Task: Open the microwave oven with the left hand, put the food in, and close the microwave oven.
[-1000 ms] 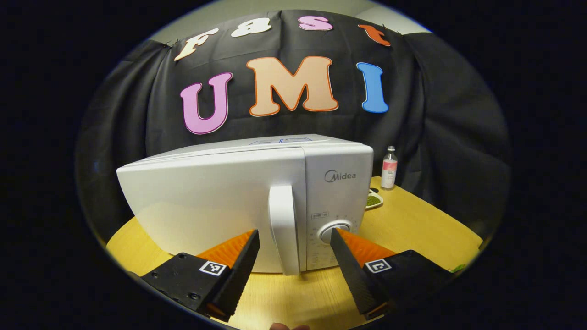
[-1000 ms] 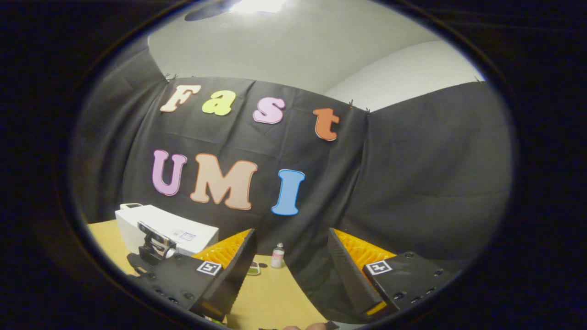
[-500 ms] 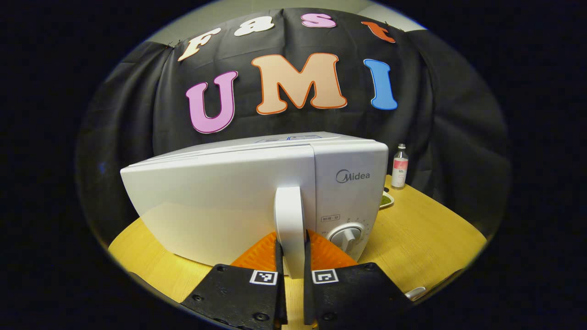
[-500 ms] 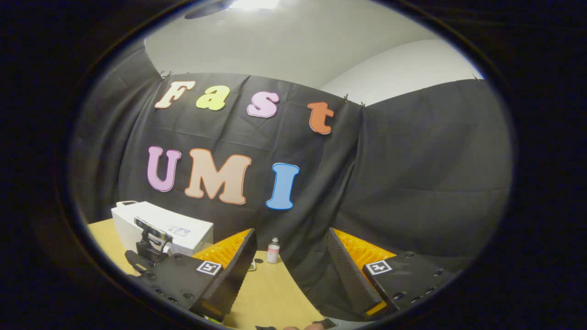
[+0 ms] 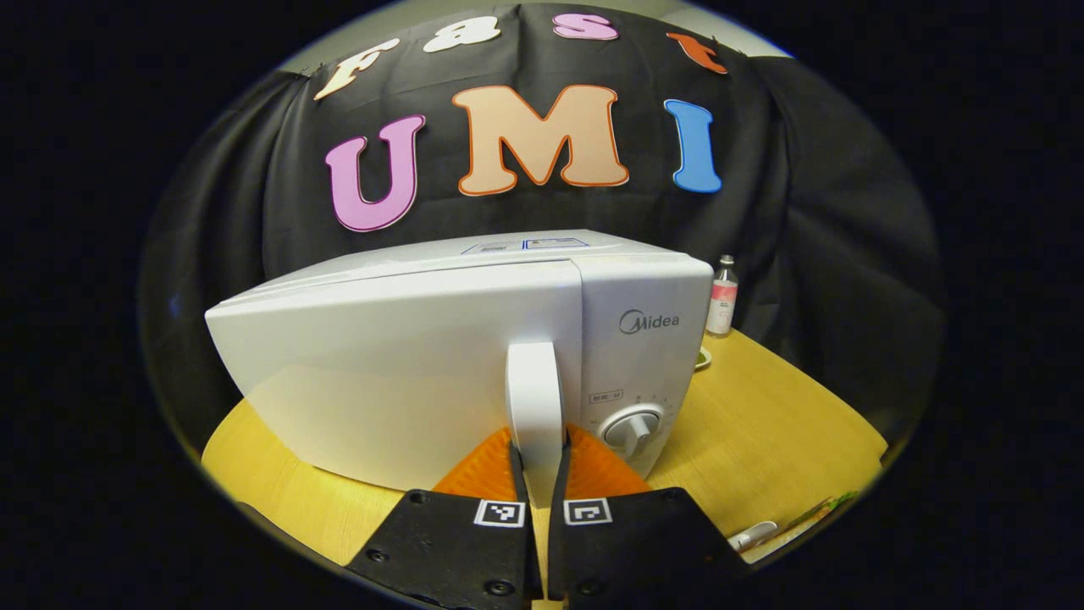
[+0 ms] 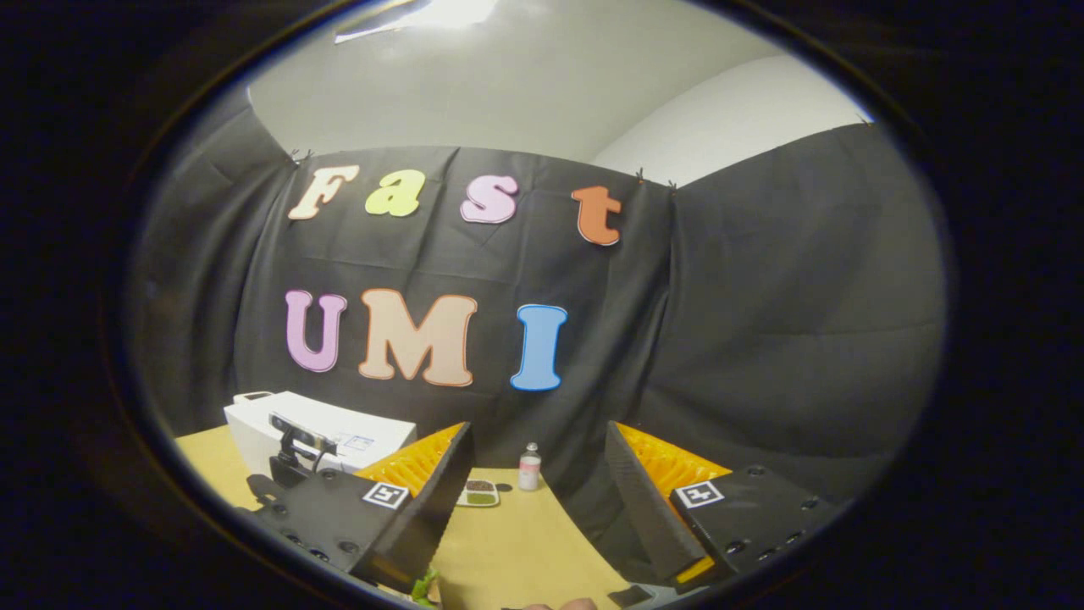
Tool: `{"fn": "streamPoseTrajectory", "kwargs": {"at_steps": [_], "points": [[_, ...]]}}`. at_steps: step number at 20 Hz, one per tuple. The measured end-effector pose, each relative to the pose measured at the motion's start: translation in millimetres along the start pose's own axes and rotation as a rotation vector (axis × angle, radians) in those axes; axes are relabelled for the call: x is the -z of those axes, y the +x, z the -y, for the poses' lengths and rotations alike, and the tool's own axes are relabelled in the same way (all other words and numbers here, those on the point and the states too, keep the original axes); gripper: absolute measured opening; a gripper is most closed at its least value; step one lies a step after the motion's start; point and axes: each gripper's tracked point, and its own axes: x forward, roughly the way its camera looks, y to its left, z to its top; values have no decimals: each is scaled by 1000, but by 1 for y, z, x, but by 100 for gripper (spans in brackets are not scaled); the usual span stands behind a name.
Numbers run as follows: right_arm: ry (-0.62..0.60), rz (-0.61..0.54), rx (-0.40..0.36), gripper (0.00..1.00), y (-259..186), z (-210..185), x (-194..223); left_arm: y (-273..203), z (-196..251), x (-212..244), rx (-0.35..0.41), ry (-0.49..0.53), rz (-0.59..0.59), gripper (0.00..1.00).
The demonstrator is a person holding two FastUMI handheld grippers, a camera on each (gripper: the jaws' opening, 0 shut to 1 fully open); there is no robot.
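Door-opening is getting underway: left tool [image 5: 537, 457] is pinching the white handle [image 5: 534, 398] of the shut microwave [image 5: 406, 356] on the desk [image 5: 762, 424], needing an outward pull next, while right tool [image 6: 538, 500] is hanging spread, apart.

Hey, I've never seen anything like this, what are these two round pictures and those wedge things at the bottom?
A person holds a two-finger grasping tool in each hand; a camera rides on each, looking along its fingers. In the left gripper view, the left tool is shut on the white upright door handle of the white box-shaped microwave oven, which stands on a yellow wooden table. In the right gripper view, the right tool is open and holds nothing. Beyond it stand a small clear bottle and a small dish of food.
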Motion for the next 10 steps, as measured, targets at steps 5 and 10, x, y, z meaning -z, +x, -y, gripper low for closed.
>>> {"fn": "streamPoseTrajectory", "kwargs": {"at_steps": [5, 10], "points": [[42, -34, -8, 97, 2, -6, 12, -22, -2, 15, -2, -38, -68, 2], [95, -60, -35, 98, 11, -26, 23, -95, -17, 37, 28, 1, -36, 2]]}}
